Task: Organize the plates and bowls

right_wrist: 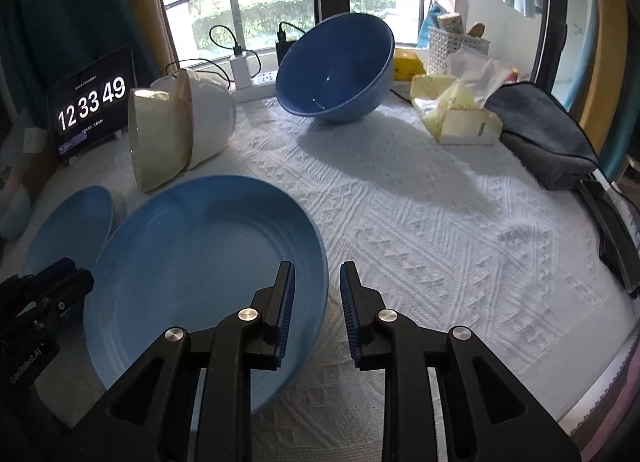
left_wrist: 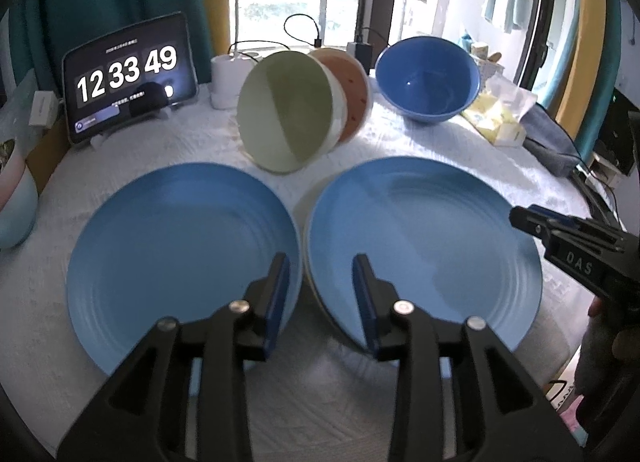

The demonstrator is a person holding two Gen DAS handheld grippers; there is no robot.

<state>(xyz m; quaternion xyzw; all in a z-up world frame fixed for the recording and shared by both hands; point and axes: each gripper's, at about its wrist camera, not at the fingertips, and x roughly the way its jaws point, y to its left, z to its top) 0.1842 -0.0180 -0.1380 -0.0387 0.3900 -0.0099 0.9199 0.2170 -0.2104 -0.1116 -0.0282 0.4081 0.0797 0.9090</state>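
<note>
Tablet (left_wrist: 130, 78) reads "12 33 49"; "OAS" printed on right gripper (right_wrist: 317, 312). Both grippers parted and empty, left gripper (left_wrist: 321, 304) over the gap between two blue plates (left_wrist: 182, 258) near the table's (right_wrist: 440, 222) front edge.

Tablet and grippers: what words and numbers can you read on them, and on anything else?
"12 33 49": big white digits on the tablet standing at the back of the table.
"OAS": on the right gripper, seen from the left wrist view.
"GenRobot.AI": on the left gripper, seen from the right wrist view.
Small lines above and below the tablet's digits: too small to read.
Print on the yellow tissue pack: too blurred to read.
</note>
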